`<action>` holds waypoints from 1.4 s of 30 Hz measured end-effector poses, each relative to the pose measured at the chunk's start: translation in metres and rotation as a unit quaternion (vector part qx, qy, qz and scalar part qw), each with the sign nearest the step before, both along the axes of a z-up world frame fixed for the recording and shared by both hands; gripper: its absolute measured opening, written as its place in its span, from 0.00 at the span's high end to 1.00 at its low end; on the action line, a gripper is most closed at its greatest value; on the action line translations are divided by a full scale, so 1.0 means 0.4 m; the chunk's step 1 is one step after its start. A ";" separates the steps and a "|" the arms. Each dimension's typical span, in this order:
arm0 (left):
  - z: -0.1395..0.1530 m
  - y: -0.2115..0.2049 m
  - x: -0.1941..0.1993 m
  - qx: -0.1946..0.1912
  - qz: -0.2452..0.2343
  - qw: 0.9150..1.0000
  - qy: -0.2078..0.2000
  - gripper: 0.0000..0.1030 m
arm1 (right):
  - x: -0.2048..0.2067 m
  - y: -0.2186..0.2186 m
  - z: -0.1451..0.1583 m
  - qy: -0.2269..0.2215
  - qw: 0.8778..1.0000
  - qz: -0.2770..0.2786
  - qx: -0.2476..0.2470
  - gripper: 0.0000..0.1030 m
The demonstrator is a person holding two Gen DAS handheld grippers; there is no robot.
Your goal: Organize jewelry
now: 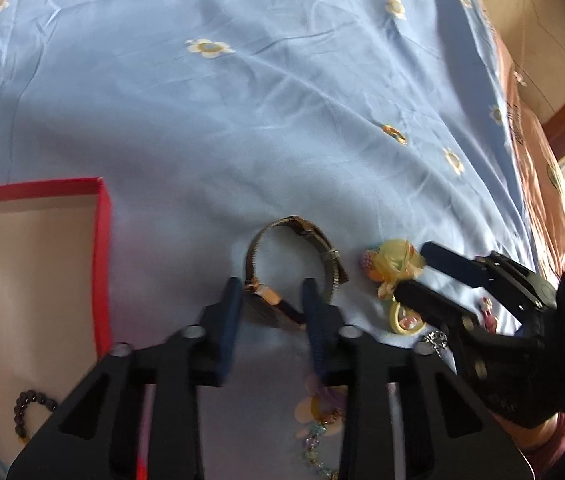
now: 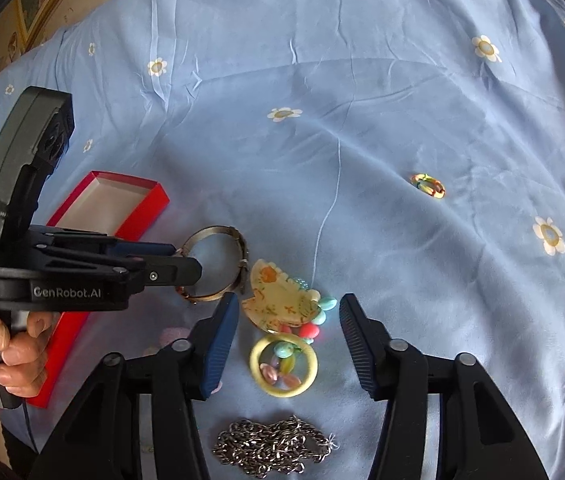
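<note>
Red box (image 1: 104,248) cut off left.

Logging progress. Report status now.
Left fingers shut on watch. Right fingers open, straddling yellow clip. Red box open, left of watch; nothing between.

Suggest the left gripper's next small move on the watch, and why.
Probably close the last bit and lift toward the red box. The left gripper straddles the watch at its case, fingers close either side, but a firm pinch can't be confirmed. The box lies open just left, already holding a dark bead bracelet.
</note>
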State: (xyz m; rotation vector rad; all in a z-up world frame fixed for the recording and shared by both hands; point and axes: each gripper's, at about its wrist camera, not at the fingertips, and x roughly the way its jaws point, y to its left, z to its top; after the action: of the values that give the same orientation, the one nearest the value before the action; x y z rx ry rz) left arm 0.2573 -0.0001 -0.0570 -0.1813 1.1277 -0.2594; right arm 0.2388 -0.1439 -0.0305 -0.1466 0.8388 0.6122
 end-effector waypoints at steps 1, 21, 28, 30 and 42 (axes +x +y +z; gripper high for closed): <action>0.004 -0.005 -0.001 0.006 -0.003 1.000 -0.005 0.80 | 0.001 0.000 -0.001 0.002 1.000 -0.001 -0.001 0.63; 0.102 0.077 -0.172 -0.008 0.007 0.998 -0.066 0.93 | -0.122 -0.017 0.094 -0.002 0.995 -0.018 0.093 0.63; 0.136 0.150 -0.236 -0.008 0.029 0.996 -0.084 0.93 | -0.153 0.028 0.088 0.007 0.995 -0.006 0.102 0.63; 0.142 0.176 -0.251 -0.008 0.038 0.995 -0.087 0.93 | -0.162 0.042 0.087 0.007 0.995 -0.002 0.103 0.63; 0.161 0.318 -0.311 -0.005 0.087 0.991 -0.103 0.93 | -0.197 0.155 0.085 0.011 0.994 0.034 0.101 0.63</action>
State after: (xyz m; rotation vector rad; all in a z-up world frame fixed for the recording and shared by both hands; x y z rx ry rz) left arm 0.1331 0.1271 0.0073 -0.2539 0.9007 -0.1253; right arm 0.1601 -0.0818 0.0035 0.0157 0.7898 0.7609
